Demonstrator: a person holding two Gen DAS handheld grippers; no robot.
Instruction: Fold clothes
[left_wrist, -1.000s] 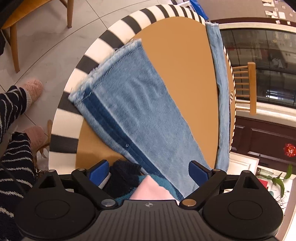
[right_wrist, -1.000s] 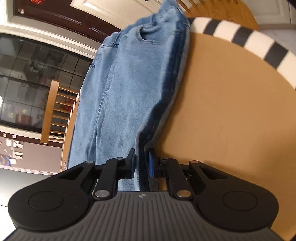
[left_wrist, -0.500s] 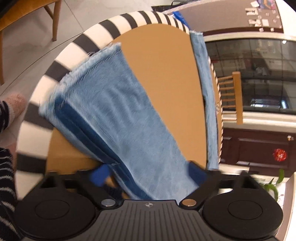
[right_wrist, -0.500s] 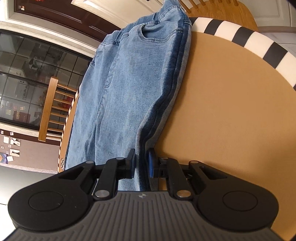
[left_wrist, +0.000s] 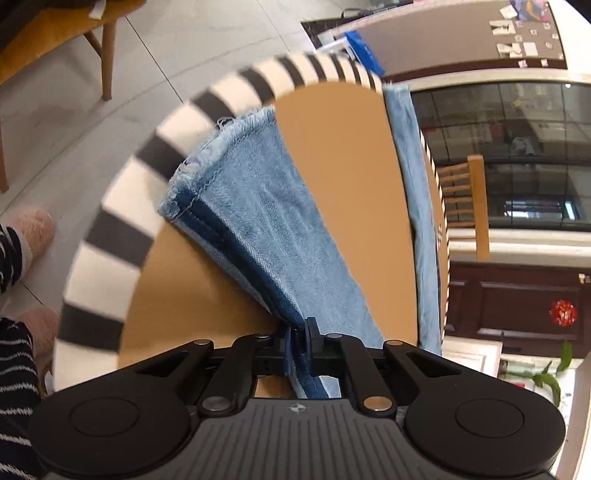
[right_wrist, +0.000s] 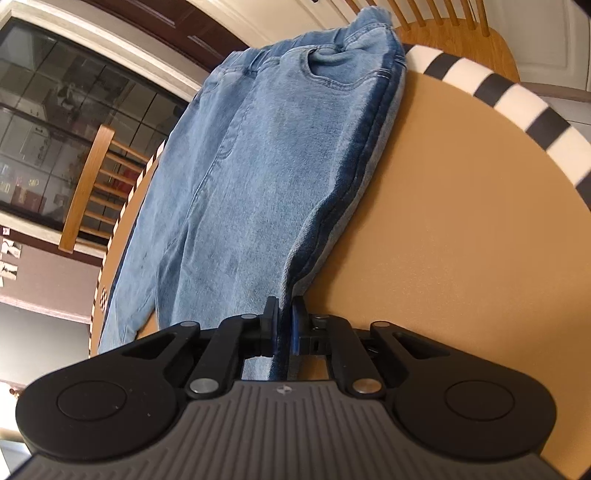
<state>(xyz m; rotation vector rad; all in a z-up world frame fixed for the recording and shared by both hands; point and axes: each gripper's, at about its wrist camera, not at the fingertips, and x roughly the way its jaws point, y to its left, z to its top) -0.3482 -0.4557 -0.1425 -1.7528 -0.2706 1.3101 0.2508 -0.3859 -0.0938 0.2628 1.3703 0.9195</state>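
Left wrist view: the left gripper (left_wrist: 298, 343) clamps the jeans (left_wrist: 266, 229) along the leg's side seam on the round bench (left_wrist: 343, 155); the right gripper (right_wrist: 283, 326) pinches the same seam nearer the waist. Uneven lifting could skew the fold, or denim slip free.

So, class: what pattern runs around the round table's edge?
Black and white stripes on the table's rim, clearest in the left wrist view.
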